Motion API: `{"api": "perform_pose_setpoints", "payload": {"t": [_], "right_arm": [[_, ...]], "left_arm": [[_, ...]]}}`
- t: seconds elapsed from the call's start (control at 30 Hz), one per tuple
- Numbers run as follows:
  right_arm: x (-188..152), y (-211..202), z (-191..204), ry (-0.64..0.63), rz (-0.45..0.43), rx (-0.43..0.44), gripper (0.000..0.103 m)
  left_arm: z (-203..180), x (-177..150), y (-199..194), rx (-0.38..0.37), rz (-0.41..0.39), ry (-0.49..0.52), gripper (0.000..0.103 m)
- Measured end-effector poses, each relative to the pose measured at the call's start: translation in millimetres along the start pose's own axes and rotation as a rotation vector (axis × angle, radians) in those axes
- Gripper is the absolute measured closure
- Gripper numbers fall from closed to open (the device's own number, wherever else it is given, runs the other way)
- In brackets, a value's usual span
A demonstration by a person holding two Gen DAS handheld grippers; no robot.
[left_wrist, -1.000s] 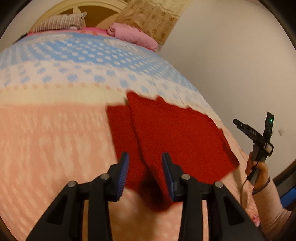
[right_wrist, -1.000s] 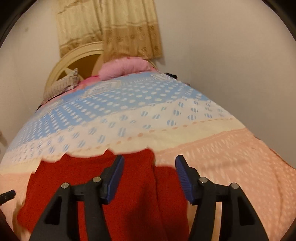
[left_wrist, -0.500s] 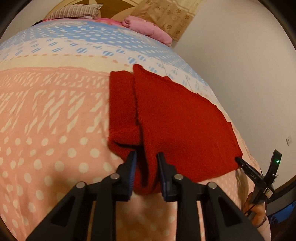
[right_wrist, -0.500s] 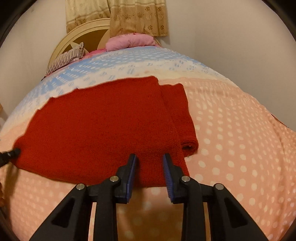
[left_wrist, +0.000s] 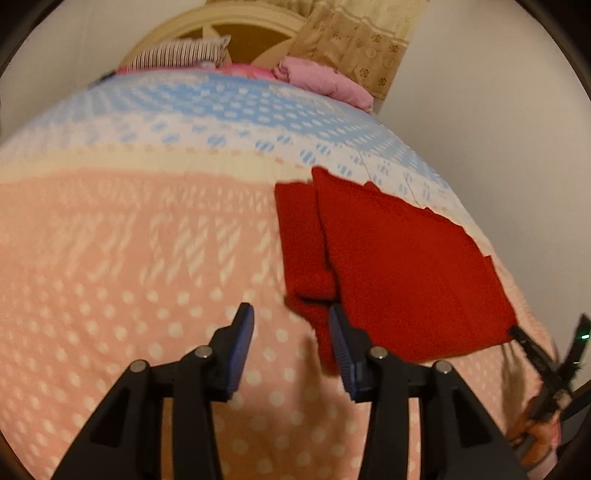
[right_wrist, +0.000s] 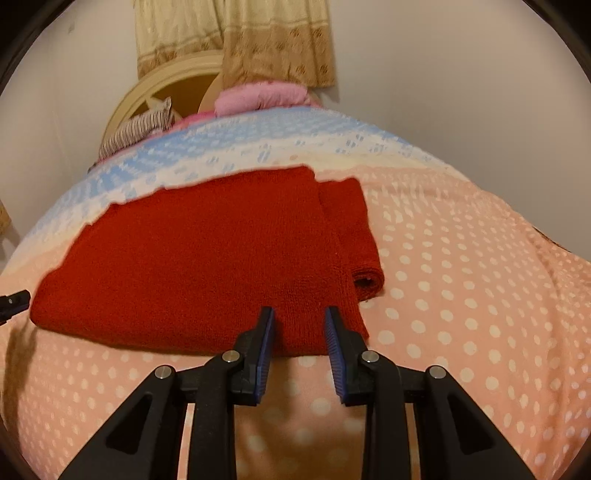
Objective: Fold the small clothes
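Note:
A red knitted garment lies folded flat on the bed, one sleeve folded along its edge. In the right wrist view the garment fills the middle, with the sleeve roll at its right. My left gripper is open and empty above the bedspread, just left of the garment's near corner. My right gripper is open, its jaws standing either side of the garment's near hem, not clamped. The right gripper also shows in the left wrist view at the garment's far corner.
The bedspread is peach with white dots, turning blue and white toward the headboard. A striped pillow and a pink pillow lie at the head. A wall runs along the bed's right side.
Both grippers had closed on the garment's near hem; now both have opened and let it go. The left gripper has drawn back and to the left, off the garment.

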State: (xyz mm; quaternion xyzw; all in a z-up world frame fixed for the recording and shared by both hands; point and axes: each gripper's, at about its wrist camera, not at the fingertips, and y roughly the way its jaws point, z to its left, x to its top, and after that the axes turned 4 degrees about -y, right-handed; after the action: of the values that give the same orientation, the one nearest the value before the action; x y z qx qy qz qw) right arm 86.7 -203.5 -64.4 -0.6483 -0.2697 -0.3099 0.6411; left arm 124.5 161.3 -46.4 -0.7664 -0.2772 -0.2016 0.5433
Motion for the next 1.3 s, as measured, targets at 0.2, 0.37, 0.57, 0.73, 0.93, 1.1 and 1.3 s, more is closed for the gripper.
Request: {"api": "perform_pose_setpoints", "payload": {"t": [0.2, 0.37, 0.57, 0.73, 0.93, 1.1, 1.3], "right_arm": [[14.6, -22.1, 27.5, -0.044, -0.067, -0.005, 0.074], [32.1, -11.9, 50.0, -0.037, -0.046, 0.076, 0.074], [39.1, 21.5, 90.6, -0.109, -0.014, 0.102, 0.074], [26.7, 48.7, 96.4, -0.126, 0.055, 0.086, 0.074], [25.0, 51.2, 92.7, -0.104, 0.057, 0.104, 0.074], [25.0, 51.8, 90.7, -0.092, 0.052, 0.122, 0.073], [24.8, 51.7, 85.9, -0.063, 0.045, 0.152, 0.073]], "left_arm": [[-53.1, 9.7, 5.0, 0.044, -0.05, 0.16, 0.056], [-70.8, 19.1, 21.3, 0.065, -0.032, 0.163, 0.054], [-79.9, 23.2, 42.5, 0.125, -0.012, 0.161, 0.054], [-77.6, 17.3, 64.3, 0.153, 0.028, 0.165, 0.049], [-60.9, 11.5, 67.0, 0.107, 0.022, 0.071, 0.03], [-33.7, 11.2, 53.5, 0.021, -0.043, -0.123, 0.029], [-20.0, 11.0, 65.0, 0.03, -0.044, -0.23, 0.028]]}}
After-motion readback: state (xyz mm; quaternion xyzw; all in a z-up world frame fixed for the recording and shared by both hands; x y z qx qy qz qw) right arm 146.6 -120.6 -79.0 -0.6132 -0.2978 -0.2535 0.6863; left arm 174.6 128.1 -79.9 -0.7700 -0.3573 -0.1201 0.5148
